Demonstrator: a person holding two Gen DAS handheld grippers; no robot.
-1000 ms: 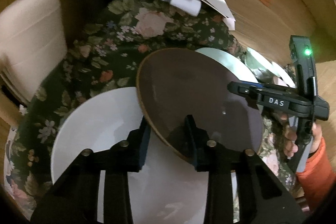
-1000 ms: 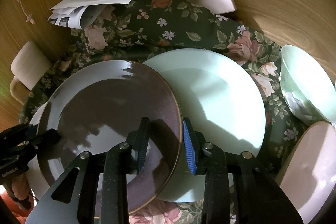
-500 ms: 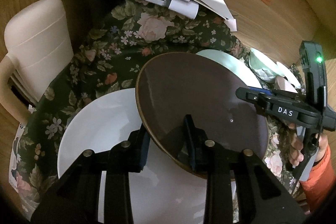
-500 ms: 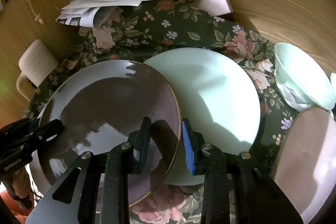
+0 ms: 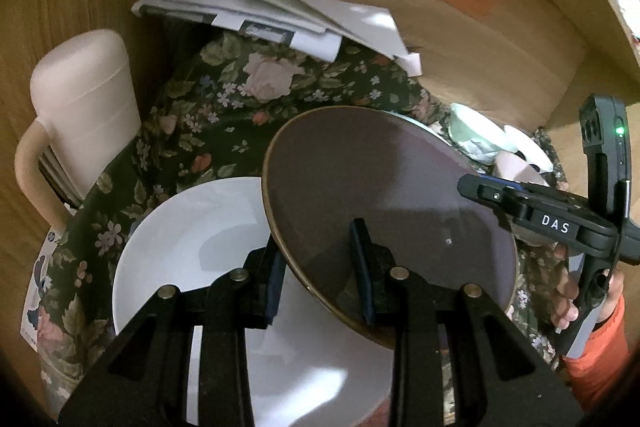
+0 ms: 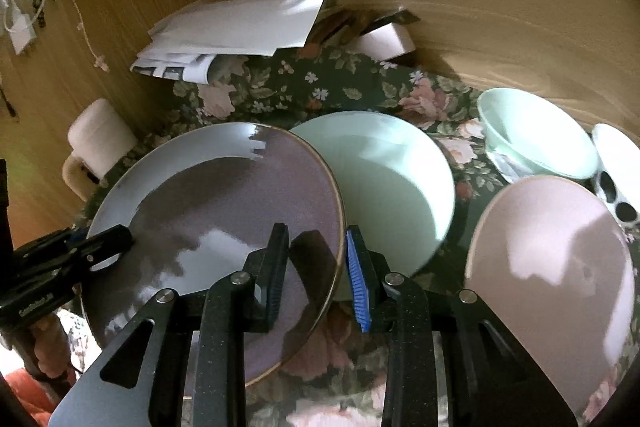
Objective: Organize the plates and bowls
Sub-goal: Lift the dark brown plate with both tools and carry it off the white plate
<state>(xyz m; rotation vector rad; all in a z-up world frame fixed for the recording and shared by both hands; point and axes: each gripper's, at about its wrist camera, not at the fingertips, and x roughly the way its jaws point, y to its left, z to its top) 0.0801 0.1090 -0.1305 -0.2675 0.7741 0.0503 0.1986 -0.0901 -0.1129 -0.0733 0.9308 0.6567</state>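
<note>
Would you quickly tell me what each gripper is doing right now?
Left gripper: shut on the brown plate rim.
Right gripper: shut on the same plate's opposite rim.

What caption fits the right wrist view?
Both tongs, right and left, grip the brown plate beside the mint plate.

Brown plate (image 5: 384, 195) clamped between left gripper (image 5: 318, 281) fingers (image 5: 362, 267), tilted above white plate (image 5: 192, 255).
</note>
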